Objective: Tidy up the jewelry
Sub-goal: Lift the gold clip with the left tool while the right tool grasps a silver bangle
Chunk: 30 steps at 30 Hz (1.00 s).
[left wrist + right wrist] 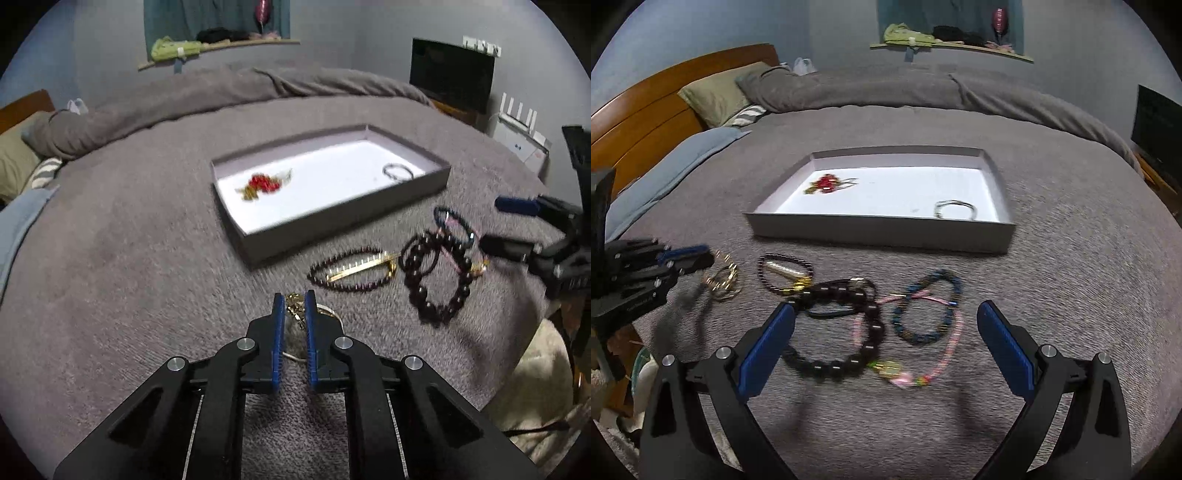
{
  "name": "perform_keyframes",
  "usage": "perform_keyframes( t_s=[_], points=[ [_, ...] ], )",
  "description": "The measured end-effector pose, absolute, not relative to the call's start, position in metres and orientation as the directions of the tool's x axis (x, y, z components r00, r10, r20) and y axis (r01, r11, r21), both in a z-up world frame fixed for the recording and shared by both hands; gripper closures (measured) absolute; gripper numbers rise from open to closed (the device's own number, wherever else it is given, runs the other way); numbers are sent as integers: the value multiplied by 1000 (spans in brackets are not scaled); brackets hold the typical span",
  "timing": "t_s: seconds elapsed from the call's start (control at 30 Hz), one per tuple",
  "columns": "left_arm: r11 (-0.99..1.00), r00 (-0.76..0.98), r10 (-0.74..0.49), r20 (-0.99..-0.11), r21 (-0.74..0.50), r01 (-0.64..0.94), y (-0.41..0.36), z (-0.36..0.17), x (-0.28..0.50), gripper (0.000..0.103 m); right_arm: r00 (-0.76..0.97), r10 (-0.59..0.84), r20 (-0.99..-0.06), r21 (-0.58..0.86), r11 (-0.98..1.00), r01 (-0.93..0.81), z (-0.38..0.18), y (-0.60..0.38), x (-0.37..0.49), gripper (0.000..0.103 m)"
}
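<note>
Left gripper [294,301] low over the grey bed [129,258], fingers narrowed onto a gold chain [294,303] with a thin ring beside it. Right gripper [886,321] hovers with fingers wide, nothing held, above a big dark bead bracelet [838,332], a blue bead bracelet [925,306] and a pink cord [945,347]. Small dark bead bracelet [785,273] with a gold clip lies left of those. Shallow box [879,232] on the far side holds a red ornament [825,183] far left and a silver bangle [955,209] right.
</note>
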<state>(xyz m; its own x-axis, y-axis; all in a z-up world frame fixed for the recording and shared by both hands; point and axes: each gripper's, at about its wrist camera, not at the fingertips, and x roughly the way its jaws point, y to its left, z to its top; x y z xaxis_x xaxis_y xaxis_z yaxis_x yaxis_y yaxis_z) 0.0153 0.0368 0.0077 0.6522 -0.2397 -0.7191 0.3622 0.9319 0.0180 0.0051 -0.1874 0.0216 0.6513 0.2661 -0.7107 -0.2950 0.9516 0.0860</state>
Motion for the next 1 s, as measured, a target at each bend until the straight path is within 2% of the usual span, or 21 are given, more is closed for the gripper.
perform_keyframes(
  t_s=[0.47,0.63,1.0],
  points=[
    [961,715,-197,-671,14,277,76,29,15,92,581,417,-698,104,863,-495,22,-95,2,7],
    [969,720,-167,-674,21,245,93,23,11,92,541,433,-720,123,848,-516,10,-66,6,20],
    [976,714,-163,-681,-7,217,121,9,7,92,501,392,-772,101,853,-512,-19,-31,20,41]
  ],
)
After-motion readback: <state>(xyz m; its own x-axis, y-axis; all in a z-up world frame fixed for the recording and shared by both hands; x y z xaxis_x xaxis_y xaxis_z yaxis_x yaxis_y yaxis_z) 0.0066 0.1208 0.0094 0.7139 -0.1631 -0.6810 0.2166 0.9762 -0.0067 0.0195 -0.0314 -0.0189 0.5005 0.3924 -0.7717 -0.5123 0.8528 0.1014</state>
